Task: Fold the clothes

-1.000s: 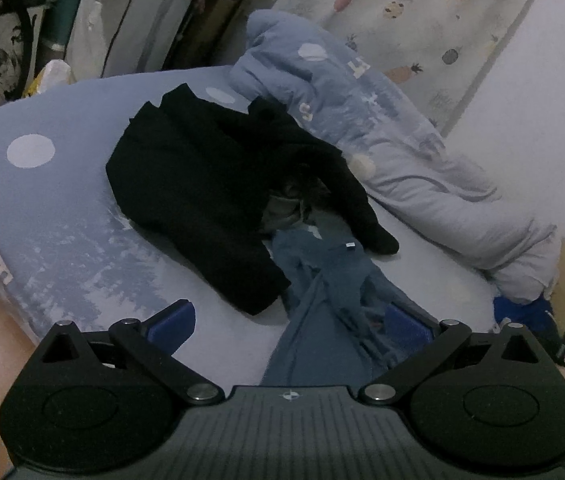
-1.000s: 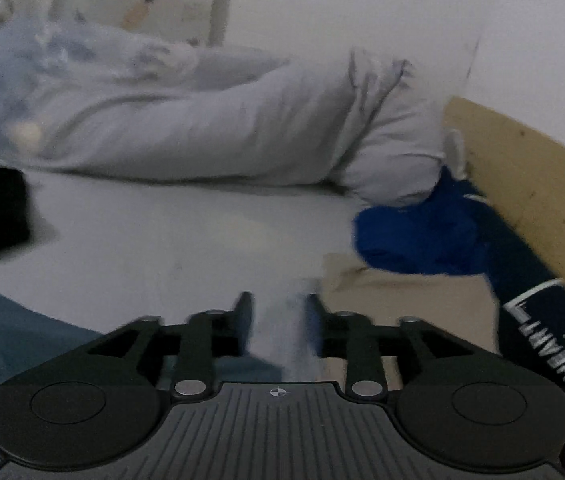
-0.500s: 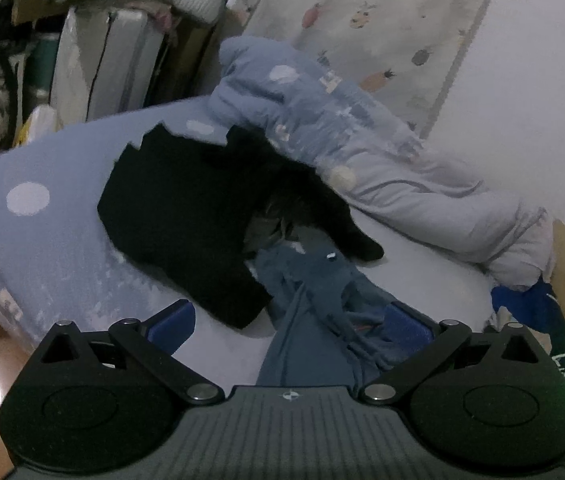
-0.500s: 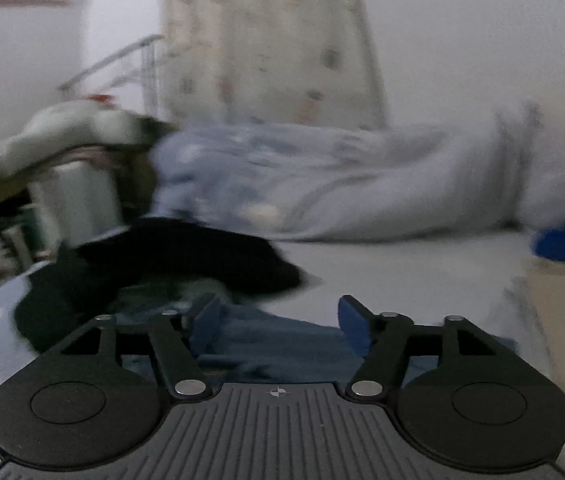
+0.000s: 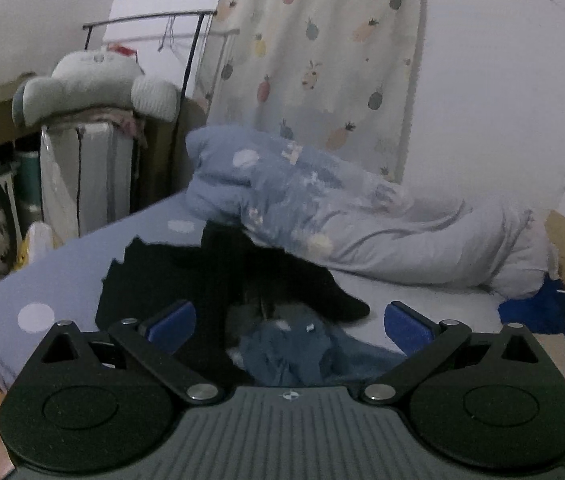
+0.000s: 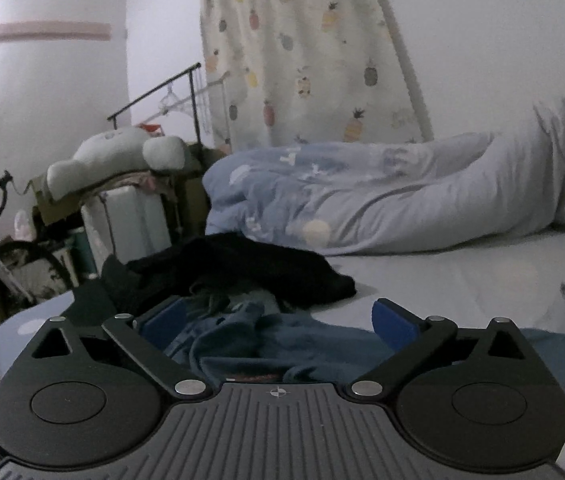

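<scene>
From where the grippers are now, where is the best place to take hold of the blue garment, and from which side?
Probably the near, flatter edge of the blue garment, coming low from the front of the bed. Its far end is bunched against the black garment, so a grip there may catch both. The right gripper, whose jaws have just been opening, is open with nothing pinched.

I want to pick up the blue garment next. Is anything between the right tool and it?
Nothing visible. The right tool, jaws just opened wide and empty, hangs right over the crumpled blue garment. The black garment lies beyond it, seemingly overlapping only its far edge.
</scene>
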Motion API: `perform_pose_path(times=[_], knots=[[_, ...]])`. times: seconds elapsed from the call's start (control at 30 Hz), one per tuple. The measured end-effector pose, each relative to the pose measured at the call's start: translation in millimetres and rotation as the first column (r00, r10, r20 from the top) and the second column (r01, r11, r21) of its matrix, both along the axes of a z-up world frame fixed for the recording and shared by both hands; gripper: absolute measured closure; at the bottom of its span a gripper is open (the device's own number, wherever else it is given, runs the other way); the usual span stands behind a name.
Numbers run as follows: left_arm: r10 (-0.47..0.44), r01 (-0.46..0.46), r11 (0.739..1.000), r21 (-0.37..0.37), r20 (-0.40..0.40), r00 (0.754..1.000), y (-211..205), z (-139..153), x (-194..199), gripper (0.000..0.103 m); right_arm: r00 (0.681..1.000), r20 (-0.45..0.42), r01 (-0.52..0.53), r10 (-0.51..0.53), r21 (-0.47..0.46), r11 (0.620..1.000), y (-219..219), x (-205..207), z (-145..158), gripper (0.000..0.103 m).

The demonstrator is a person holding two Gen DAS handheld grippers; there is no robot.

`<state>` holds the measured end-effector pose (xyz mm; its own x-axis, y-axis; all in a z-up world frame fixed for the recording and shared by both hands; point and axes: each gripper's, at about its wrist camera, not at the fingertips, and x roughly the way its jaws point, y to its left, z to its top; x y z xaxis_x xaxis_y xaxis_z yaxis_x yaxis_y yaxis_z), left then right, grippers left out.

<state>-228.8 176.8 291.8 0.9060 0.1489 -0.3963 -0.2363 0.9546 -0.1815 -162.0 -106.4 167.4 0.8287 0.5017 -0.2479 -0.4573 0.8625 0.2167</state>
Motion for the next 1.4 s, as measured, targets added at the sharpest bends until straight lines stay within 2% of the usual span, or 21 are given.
perform_pose_path(times=[0.07,0.17,0.4,0.6,0.8,0.93,1.13,1.4], knots=[[0.017,-0.018,1.0,0.014,0.012,1.0,-7.0,3.5,12.1,0.0,1.0,-0.001,0.016,-0.016,0.009,1.0,-4.0,0.8,-3.4,0.0],[0.034,-0.035,0.999,0.038,0.023,0.999,-18.1,3.3,30.0,0.0,0.998,-0.05,0.045,-0.044,0.023,0.999,-7.7,7.5,-6.3,0.0],[0.04,-0.039,0.998,0.046,-0.022,0.999,-43.1,-12.6,73.8,0.0,0.997,-0.057,0.041,-0.041,-0.005,0.999,-7.6,11.3,-11.7,0.0],[0.04,-0.04,0.998,0.053,-0.01,0.999,-61.6,-18.4,93.3,0.0,0.997,-0.073,0.032,-0.029,0.039,0.999,-15.1,12.7,-10.7,0.0],[0.002,-0.002,0.997,0.078,0.009,1.0,-75.1,-19.6,106.1,0.0,0.994,-0.1,0.059,-0.052,0.071,0.996,-22.5,17.3,-12.8,0.0],[-0.018,0.018,0.995,0.099,0.002,1.0,-76.3,-23.9,111.6,0.0,0.991,-0.112,0.079,-0.069,0.082,0.994,-26.4,18.8,-15.6,0.0],[-0.003,0.005,0.997,0.078,-0.03,1.0,-62.8,-29.6,119.7,0.0,0.99,-0.122,0.084,-0.074,0.076,0.994,-22.9,21.2,-21.0,0.0],[0.001,0.001,0.995,0.103,-0.014,1.0,-46.4,-31.4,130.0,0.0,0.993,-0.107,0.064,-0.056,0.072,0.995,-15.7,22.4,-22.8,0.0]])
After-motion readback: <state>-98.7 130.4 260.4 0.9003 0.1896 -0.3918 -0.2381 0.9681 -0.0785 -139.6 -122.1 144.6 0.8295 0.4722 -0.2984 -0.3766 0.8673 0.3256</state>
